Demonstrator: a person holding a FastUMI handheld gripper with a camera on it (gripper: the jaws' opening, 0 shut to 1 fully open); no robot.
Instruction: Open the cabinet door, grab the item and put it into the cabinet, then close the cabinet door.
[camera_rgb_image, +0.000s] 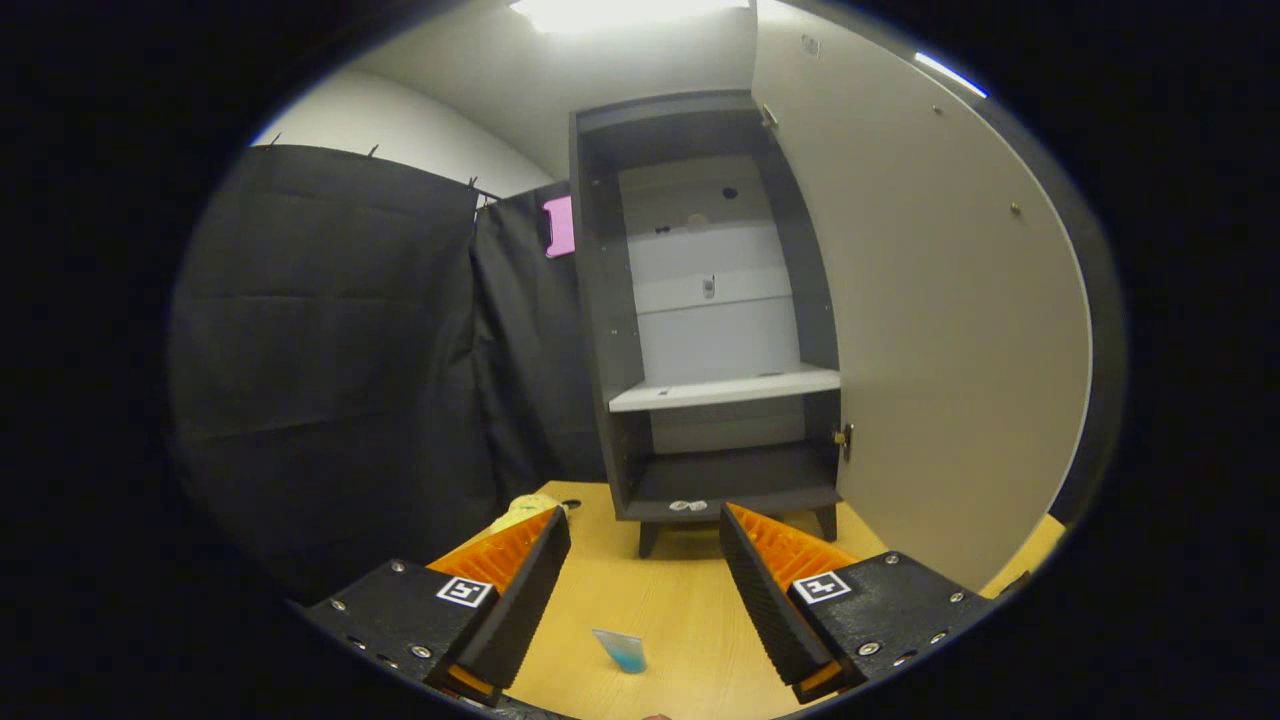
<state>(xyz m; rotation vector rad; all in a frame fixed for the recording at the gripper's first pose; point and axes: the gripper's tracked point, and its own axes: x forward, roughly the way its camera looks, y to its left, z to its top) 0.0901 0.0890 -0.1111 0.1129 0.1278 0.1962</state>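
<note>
Gripper view: cabinet (715, 330) stands on the wooden tabletop (680, 610), beyond the fingers. Cabinet door (940, 330) already swung wide, hinged on the right side, its pale inner face turned toward the camera. Inside: a light shelf (725, 387) at mid height, a dark lower compartment (735, 475) beneath it, both look vacant. Two small pale bits sit on the front lip of the bottom board; too small to identify.

Gripper (645, 560): fingers spread wide apart, nothing between them, nothing held.

Item (622, 650): a small translucent blue piece, possibly a little packet or tube, lying on the tabletop between the fingers, close in toward their bases, touching neither. A yellowish thing (522, 512) lies just beyond the left finger, mostly hidden by it; cannot tell what it is. Which of the two is the task's item is a judgement; the blue one looks the likelier, sitting in the fingers' line.

Step in hand, as judged: door stage done, pick-up not yet made.

Risks:
- Item small and low-lying; fingers closing above it would miss, or the tips could scrape the tabletop and skid it away
- Slick-looking surface; a pinch near one edge could squirt it out sideways
- Open door stands close on the right; a wide carry toward the shelf could knock it and swing it partly shut
- Shelf edge and side walls narrow the entry; a tilted approach could clip the shelf lip and drop the item short
</note>
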